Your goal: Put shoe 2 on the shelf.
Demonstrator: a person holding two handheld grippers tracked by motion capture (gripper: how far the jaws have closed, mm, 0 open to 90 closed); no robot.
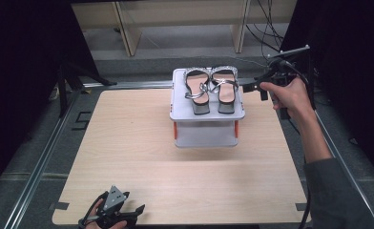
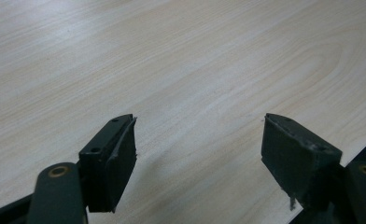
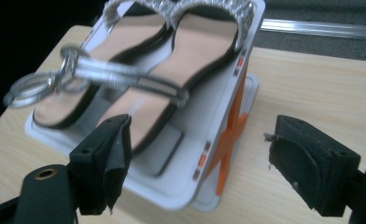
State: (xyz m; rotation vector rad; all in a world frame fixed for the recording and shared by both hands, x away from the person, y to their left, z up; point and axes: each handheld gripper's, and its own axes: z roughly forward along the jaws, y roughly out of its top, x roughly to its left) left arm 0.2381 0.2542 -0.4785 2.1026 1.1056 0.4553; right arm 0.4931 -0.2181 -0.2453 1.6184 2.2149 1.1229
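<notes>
Pair of silver-strapped, tan-soled sandals (image 1: 210, 89) sits side by side on grey two-tier rack (image 1: 207, 116), stored. Right tongs (image 1: 250, 86) wide, empty, beside it; left tongs (image 2: 197, 154) wide, idle over pale wooden counter (image 1: 142, 157).

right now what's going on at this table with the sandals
A person works at a wooden table with a claw in each hand. A pair of sandals sits side by side on the top shelf of a small grey two-tier rack near the far edge. The right claw is open and empty, level with the rack's right side next to the right sandal. The left claw rests open and empty at the near edge.
</notes>
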